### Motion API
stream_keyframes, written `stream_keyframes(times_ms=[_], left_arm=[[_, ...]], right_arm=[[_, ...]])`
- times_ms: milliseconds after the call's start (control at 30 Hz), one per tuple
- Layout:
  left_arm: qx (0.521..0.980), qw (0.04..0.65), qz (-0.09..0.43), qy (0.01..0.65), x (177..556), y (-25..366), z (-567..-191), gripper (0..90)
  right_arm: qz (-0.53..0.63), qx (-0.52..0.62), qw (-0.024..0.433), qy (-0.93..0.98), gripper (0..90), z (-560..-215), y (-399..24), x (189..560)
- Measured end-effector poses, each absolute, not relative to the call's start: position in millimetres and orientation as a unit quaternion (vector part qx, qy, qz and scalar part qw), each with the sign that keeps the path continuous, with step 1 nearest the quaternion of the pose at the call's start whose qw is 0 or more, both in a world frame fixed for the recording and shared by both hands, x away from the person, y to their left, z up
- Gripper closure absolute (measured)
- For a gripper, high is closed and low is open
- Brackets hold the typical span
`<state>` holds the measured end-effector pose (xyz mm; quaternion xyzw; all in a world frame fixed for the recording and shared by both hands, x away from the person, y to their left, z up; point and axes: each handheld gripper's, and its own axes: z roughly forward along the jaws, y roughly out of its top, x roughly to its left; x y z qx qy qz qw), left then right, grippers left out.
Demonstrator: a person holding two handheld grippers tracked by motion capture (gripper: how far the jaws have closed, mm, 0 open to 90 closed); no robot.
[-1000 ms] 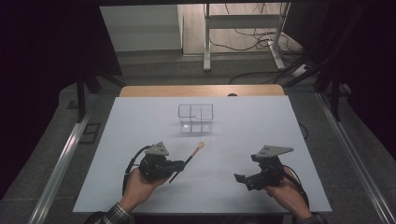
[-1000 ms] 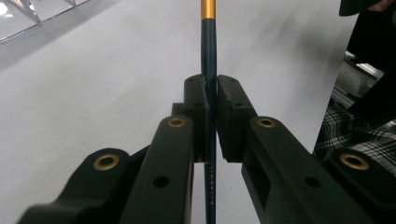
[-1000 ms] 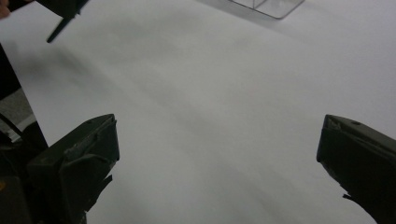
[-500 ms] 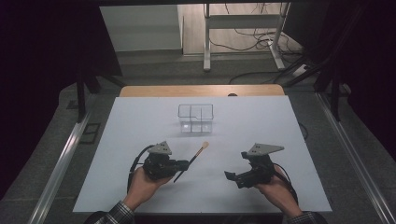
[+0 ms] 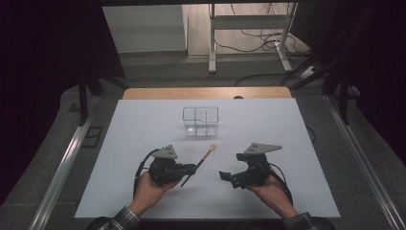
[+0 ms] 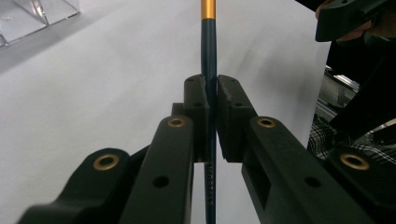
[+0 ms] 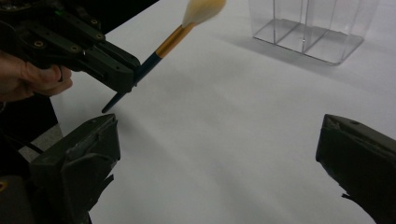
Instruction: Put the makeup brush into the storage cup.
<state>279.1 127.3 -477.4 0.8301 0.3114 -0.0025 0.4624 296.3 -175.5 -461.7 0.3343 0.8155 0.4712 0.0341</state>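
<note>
1. We find no readable text, label, brand, number or sign in the high view.
2. We read none in the left gripper view.
3. We read none in the right gripper view.

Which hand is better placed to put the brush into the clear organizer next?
Left. The left gripper is shut on the brush, tip aimed at the organizer. The right gripper is open, holding nothing.

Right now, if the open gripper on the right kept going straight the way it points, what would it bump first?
Probably the brush held by the left gripper; the right gripper points toward it, though height is hard to judge.
</note>
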Motion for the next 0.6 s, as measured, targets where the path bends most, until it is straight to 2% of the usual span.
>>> stream_keyframes(times_ms=[400, 600], left_arm=[[0.819, 0.481, -0.003, 0.314, 279.8, 124.3, -476.3, 83.6], [0.816, 0.487, -0.003, 0.31, 278.9, 121.8, -475.2, 83.5]], right_arm=[[0.494, 0.352, -0.009, 0.795, 2.3, -457.8, -152.6, 304.4], [0.501, 0.358, -0.027, 0.788, 10.7, -456.8, -142.6, 309.8]])
